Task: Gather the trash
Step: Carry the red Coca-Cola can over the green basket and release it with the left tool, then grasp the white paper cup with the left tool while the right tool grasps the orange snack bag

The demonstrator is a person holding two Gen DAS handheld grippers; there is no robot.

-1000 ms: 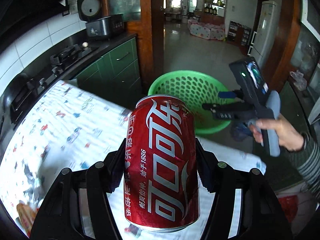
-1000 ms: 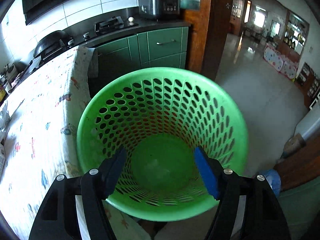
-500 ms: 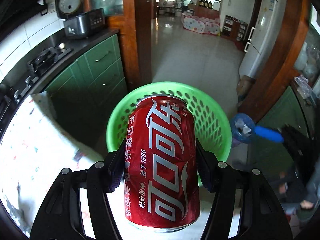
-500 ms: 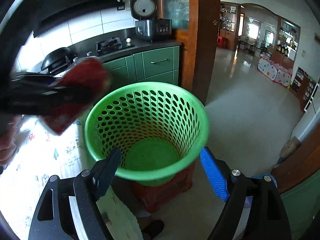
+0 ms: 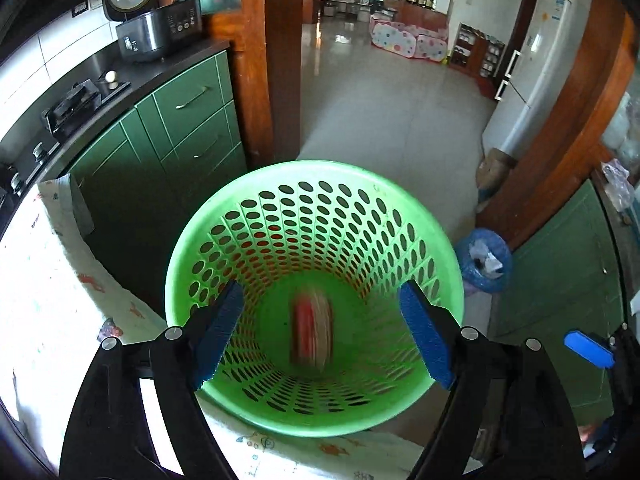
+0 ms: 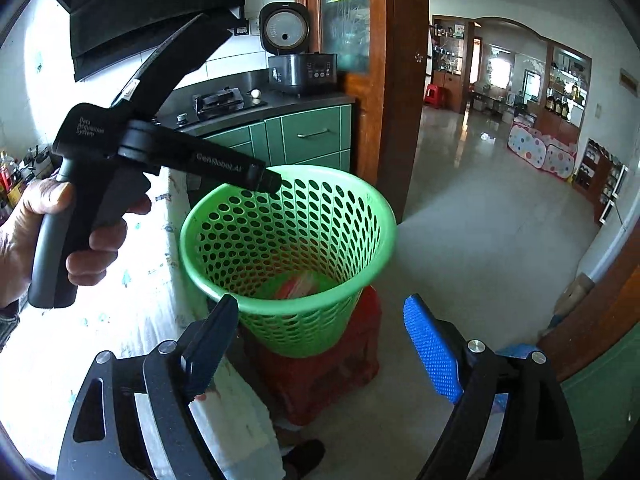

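Now: red can, blurred, inside green basket, directly below left gripper; long axis unclear. Left gripper jaws just opened, apart, nothing between. Right gripper jaws apart, empty, just beside basket; left nearer.

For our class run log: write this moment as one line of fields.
left gripper: open, jaws just opened, empty | red can: blurred, inside green basket | right gripper: open, empty, beside basket

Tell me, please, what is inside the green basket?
Inside the green basket lies one red can, blurred, on the bottom. Its near wall hides part of the floor.
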